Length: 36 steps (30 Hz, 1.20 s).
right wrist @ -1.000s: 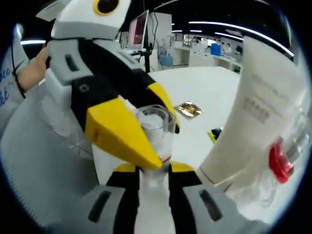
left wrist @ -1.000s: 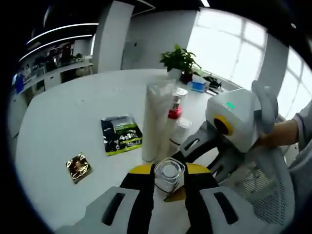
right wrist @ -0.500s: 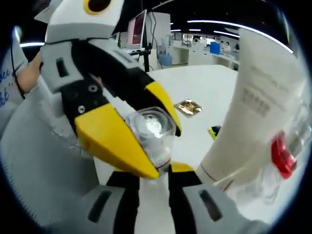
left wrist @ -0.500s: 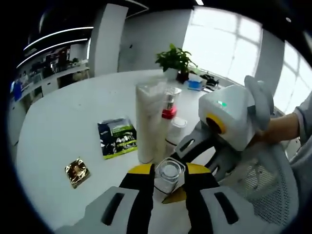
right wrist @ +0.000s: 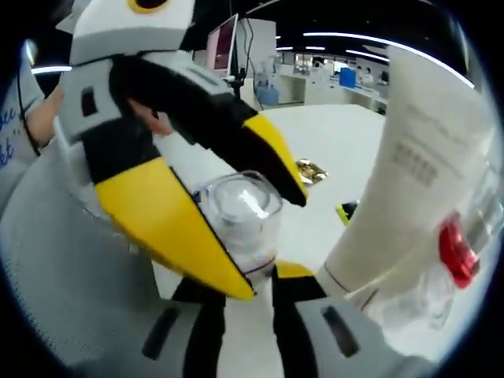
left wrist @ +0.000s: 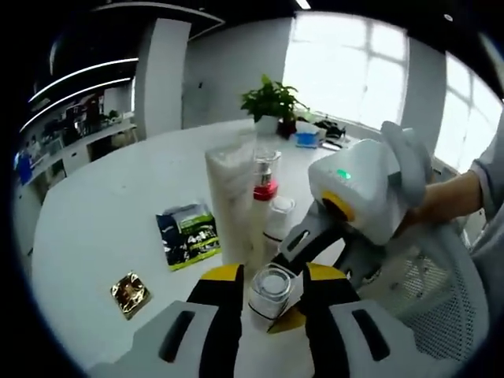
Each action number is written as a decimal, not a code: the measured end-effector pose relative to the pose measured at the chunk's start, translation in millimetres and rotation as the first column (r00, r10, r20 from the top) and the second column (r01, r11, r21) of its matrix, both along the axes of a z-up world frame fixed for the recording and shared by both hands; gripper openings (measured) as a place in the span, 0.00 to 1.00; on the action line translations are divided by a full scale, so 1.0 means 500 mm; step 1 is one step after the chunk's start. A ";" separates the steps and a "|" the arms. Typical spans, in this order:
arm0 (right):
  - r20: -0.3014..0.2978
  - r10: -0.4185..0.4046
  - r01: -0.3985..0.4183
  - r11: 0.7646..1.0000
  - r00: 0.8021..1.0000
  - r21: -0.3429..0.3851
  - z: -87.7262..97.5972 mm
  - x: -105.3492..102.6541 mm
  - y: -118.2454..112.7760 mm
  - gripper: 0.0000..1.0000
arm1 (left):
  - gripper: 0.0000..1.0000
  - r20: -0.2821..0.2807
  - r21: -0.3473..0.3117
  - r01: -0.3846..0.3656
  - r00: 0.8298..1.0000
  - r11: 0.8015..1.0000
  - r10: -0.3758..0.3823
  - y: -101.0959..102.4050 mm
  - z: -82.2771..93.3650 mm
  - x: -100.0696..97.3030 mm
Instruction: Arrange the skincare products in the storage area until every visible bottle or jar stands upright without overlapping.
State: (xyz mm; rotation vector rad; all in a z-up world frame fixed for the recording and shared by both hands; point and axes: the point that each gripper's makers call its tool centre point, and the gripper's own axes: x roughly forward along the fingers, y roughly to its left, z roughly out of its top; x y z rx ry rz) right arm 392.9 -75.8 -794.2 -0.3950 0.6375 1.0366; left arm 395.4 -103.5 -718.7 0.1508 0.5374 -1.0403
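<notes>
A small clear jar (left wrist: 272,291) with a white inside sits tilted between the yellow tips of my left gripper (left wrist: 272,303), which is shut on it. My right gripper (left wrist: 315,260) reaches in from the right, its fingers at the same jar. In the right gripper view the jar (right wrist: 240,216) stands just above my right gripper (right wrist: 248,276), whose narrow jaws close on its base, and the left gripper's (right wrist: 236,213) big yellow fingers (right wrist: 169,220) flank it. Behind stand a white tube (left wrist: 231,197), a red-collared bottle (left wrist: 264,185) and a small white bottle (left wrist: 277,216).
On the white table (left wrist: 102,205) lie a green-and-black sachet (left wrist: 189,235) and a gold sachet (left wrist: 130,293). A potted plant (left wrist: 272,98) stands at the far edge. The white tube (right wrist: 417,181) and red-collared bottle (right wrist: 457,252) crowd the right gripper's right side.
The jar has tipped over to a slant between the left fingers. The left gripper has rolled and risen a little against the right one. Both stay at the jar.
</notes>
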 end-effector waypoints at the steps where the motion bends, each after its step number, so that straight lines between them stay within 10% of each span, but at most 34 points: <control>1: 0.001 0.003 -0.003 1.000 1.000 -0.004 -0.001 0.000 0.000 0.22 | 0.26 0.002 0.000 0.001 1.000 1.000 -0.001 0.003 0.001 -0.001; 36: 0.023 -0.016 0.017 0.998 1.000 -0.068 0.021 -0.031 -0.045 0.23 | 0.21 -0.016 0.193 0.052 0.999 0.980 -0.050 0.050 -0.067 -0.024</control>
